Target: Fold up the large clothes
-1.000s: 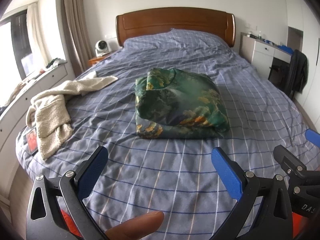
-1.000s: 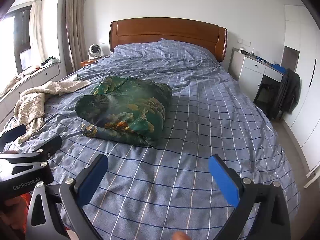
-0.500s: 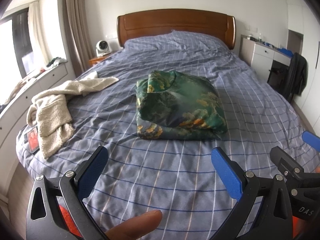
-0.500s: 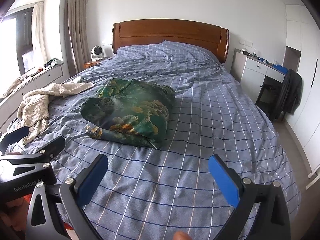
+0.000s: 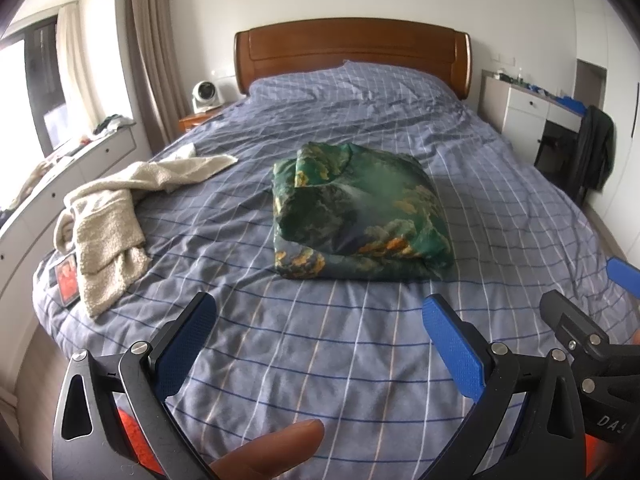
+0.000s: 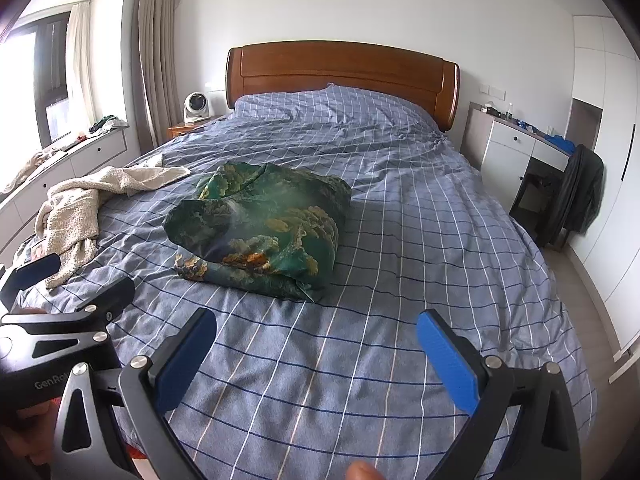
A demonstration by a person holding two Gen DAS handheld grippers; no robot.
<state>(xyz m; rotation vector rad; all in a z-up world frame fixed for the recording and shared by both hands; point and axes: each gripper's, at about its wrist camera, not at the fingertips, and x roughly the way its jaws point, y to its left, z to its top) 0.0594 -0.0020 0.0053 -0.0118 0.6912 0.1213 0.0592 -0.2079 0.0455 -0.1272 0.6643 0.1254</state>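
Observation:
A green garment with a gold landscape print (image 5: 356,216) lies folded into a thick bundle in the middle of the blue checked bed (image 5: 320,340); it also shows in the right wrist view (image 6: 264,228). My left gripper (image 5: 320,320) is open and empty, held above the bed's near end, well short of the bundle. My right gripper (image 6: 316,336) is open and empty, to the right of the left one and also short of the bundle. A cream fleece garment (image 5: 112,216) lies crumpled at the bed's left edge, also in the right wrist view (image 6: 80,204).
A wooden headboard (image 5: 352,52) stands at the far end. A white drawer unit (image 5: 60,184) runs along the left under the window. A white desk (image 6: 516,148) and a chair with a dark jacket (image 6: 576,196) stand on the right. A small picture card (image 5: 66,280) lies at the bed's left corner.
Both grippers have drawn back and risen slightly, so the green bundle looks a little farther away. Nothing on the bed has moved, and both grippers stay open.

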